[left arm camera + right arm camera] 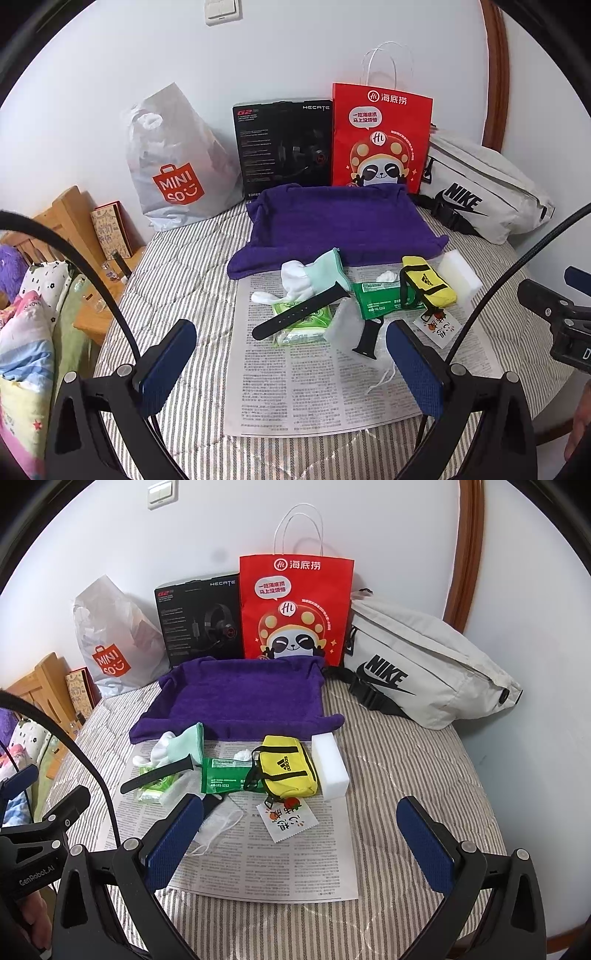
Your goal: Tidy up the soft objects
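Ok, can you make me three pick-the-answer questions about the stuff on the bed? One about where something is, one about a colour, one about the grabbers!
1. Where is the white sponge?
A. right beside the yellow pouch
B. inside the red bag
C. on the purple towel

2. What colour is the towel?
A. green
B. purple
C. orange

3. How are the two grippers, left and right?
A. both open, holding nothing
B. both shut on a sock
C. one open, one shut

Answers:
1. A, the sponge lies against the pouch on the newspaper.
2. B, the towel looks purple in both views.
3. A, each gripper's blue pads stand wide apart with nothing between them.
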The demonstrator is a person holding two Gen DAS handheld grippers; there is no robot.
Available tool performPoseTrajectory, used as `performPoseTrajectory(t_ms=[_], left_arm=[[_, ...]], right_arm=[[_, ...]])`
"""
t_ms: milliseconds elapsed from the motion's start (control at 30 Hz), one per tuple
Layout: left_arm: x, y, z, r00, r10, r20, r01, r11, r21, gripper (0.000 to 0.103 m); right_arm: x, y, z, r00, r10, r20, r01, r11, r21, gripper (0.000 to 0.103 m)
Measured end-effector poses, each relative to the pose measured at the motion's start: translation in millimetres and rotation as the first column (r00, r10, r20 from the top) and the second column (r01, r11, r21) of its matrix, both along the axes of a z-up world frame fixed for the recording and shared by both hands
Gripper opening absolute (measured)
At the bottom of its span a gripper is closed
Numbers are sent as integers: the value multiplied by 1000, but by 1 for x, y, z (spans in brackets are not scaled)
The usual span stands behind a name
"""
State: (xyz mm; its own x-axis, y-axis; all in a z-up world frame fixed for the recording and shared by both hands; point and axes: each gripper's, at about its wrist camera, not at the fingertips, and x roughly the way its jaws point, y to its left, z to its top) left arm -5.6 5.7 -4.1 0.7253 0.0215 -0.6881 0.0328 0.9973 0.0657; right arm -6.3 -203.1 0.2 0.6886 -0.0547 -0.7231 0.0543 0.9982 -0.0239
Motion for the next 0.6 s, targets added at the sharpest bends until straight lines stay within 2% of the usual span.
performPoseTrajectory(t_ms=[167, 333, 600], left_arm=[[0, 2, 1, 1000, 1, 5, -1, 1000, -12, 103], [9, 7, -5, 1000, -5, -21, 4, 999, -41, 103], [26, 19, -26, 997, 22, -70, -27, 997, -68, 103]], right_arm=[[4, -1, -3, 1000, -1, -9, 1, 1000, 3, 103], [11, -5, -10, 1000, 0, -17, 0, 1000, 8, 103], [32, -30, -38, 997, -42, -66, 43, 999, 8, 103]])
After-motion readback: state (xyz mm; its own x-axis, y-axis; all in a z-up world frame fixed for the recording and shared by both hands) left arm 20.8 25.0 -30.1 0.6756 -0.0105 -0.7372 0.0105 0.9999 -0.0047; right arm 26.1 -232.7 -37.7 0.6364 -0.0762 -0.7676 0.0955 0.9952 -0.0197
